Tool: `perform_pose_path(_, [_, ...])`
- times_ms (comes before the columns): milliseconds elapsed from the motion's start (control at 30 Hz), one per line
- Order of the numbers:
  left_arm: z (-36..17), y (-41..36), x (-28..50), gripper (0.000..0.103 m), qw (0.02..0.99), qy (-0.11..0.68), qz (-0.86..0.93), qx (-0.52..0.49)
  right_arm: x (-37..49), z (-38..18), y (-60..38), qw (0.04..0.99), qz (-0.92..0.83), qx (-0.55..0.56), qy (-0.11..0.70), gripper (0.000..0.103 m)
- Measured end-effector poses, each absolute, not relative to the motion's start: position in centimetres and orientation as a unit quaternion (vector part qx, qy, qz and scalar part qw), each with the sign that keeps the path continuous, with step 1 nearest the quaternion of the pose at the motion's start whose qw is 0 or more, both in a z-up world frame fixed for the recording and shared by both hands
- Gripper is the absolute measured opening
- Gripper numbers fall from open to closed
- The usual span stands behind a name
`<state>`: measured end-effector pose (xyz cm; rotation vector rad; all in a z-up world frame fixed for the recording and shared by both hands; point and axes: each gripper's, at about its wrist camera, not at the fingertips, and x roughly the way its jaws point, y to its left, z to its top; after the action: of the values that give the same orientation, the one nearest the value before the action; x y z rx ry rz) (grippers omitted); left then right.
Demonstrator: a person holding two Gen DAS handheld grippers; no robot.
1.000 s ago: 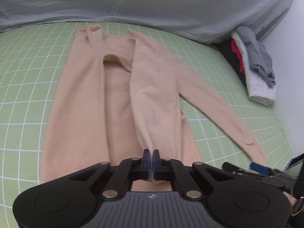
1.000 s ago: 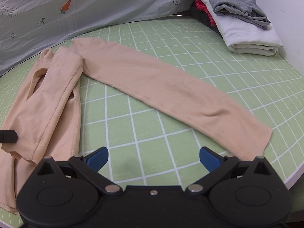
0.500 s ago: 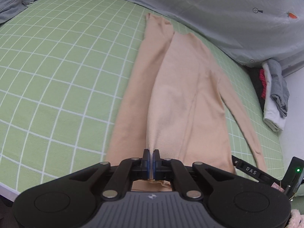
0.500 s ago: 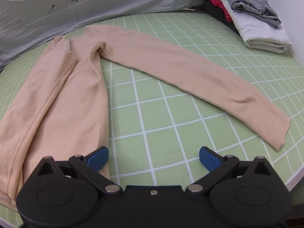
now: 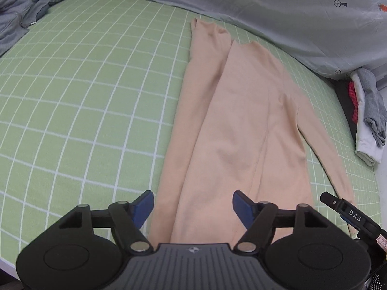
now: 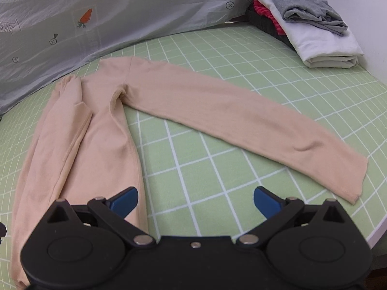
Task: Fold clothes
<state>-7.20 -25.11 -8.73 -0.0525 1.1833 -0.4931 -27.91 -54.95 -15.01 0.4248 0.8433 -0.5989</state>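
Both tongs stand released over the bed. Left tongs (image 5: 193, 205) are opening, with the hem edge of the top (image 5: 232, 125) lying below the gap but no pad pressing on it; the cloth looks let go. Right tongs (image 6: 195, 199) gape wide over bare sheet (image 6: 217, 169), with the top's body just to their left and nothing between the jaws.

Spread lengthwise on the green checked sheet, the top (image 6: 101, 130) has one side panel laid over its middle, so the fold line runs from hem to collar. Its other sleeve (image 6: 241, 111) lies unfolded, angled out across the sheet toward the stack (image 6: 321, 38) of folded clothes by the wall, well apart from it. A grey quilt (image 5: 290, 19) bounds the far edge.

The step in hand is probably bringing that loose sleeve in. To do it well, the right tongs should take the cuff (image 6: 355, 178) near its end, pinching both layers, then lift only enough to clear the sheet and carry it across onto the body, parallel to the existing fold. The left tongs could pin the shoulder seam so the body does not drag. The knit looks thin and limp, so a slow carry should keep it from bunching.
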Motion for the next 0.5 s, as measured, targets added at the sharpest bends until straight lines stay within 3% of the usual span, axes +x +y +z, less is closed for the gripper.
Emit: perform_pose_path(500, [-8.5, -32.3, -5.9, 0.08, 0.809, 0.547, -0.213, 0.035, -30.2, -15.8, -64.5, 0.808, -0.379, 0.247, 0.378, 0.103])
